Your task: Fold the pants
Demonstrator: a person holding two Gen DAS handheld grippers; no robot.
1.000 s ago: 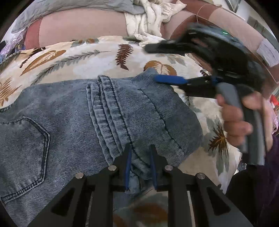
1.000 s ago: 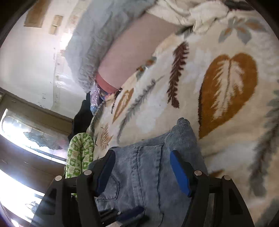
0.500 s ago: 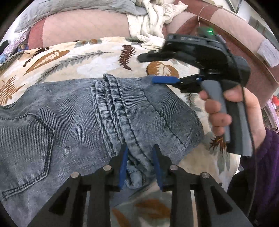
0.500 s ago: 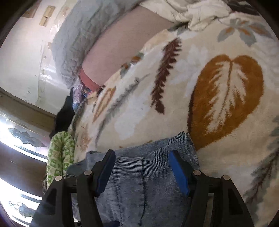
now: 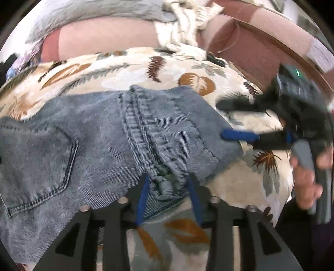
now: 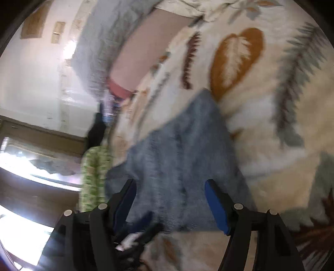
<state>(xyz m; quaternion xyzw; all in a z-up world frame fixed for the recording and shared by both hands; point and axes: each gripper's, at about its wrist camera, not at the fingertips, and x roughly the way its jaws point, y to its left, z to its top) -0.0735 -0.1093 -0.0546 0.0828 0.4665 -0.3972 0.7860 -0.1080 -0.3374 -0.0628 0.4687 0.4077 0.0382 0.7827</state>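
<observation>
Blue jeans (image 5: 94, 135) lie folded on a leaf-patterned blanket (image 5: 125, 73), back pocket at the left, stacked leg hems running down the middle. My left gripper (image 5: 169, 196) is at the near edge and its jaws are opening. The bunched hem end sits loose between its blue pads. My right gripper (image 5: 233, 119), held by a hand (image 5: 304, 183), stands open at the jeans' right edge, its blue pad touching the denim. In the right wrist view the right gripper (image 6: 171, 198) hovers open over the blurred jeans (image 6: 183, 156), gripping nothing.
A pink sofa back (image 5: 104, 37) rises behind the blanket, with a grey quilt (image 5: 94, 10) and a crumpled cream cloth (image 5: 183, 31) on it. A green patterned cloth (image 6: 94, 177) hangs past the blanket's far end. Bare blanket (image 6: 271, 125) lies right of the jeans.
My left jaws have spread and loosened from the hem bunch. The right gripper has swung from the jeans' far corner down to their right edge.
</observation>
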